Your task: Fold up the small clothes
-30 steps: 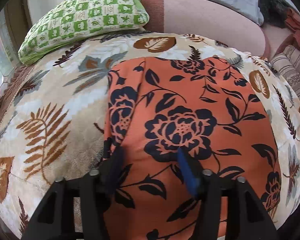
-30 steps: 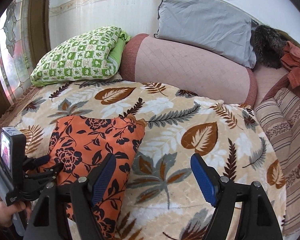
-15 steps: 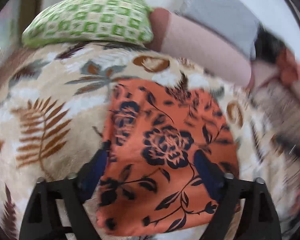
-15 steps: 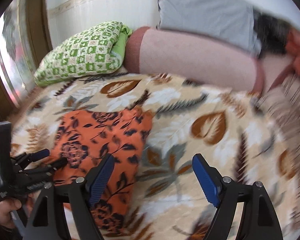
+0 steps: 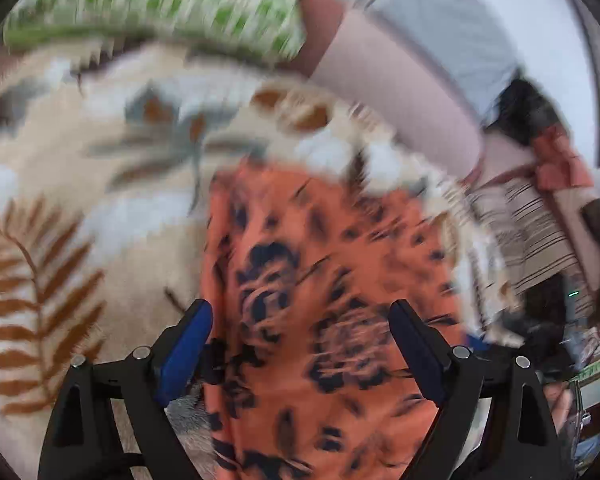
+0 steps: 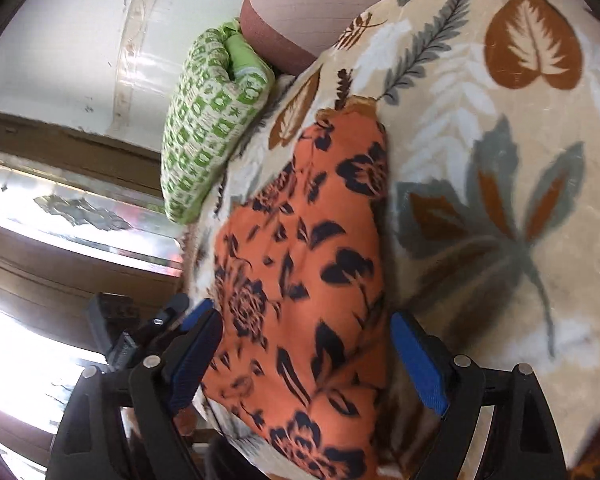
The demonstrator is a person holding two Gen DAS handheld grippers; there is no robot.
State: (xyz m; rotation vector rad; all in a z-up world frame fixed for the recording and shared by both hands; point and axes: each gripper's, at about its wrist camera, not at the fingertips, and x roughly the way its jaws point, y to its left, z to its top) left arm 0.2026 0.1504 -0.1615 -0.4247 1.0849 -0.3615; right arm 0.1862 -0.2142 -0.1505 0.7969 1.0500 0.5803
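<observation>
Orange floral garment [image 5: 324, 300] lies on the leaf-print blanket [image 6: 500, 184], framed by both grippers' wide-apart, empty fingers.

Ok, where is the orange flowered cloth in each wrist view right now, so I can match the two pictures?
Left wrist: the orange flowered cloth fills the lower centre, blurred, running down between the open fingers of the left gripper.
Right wrist: the picture is rolled sideways; the cloth runs from upper centre to the bottom, between the open fingers of the right gripper.
Shared landmark: the green checked pillow, beyond the cloth's far end in both.
</observation>
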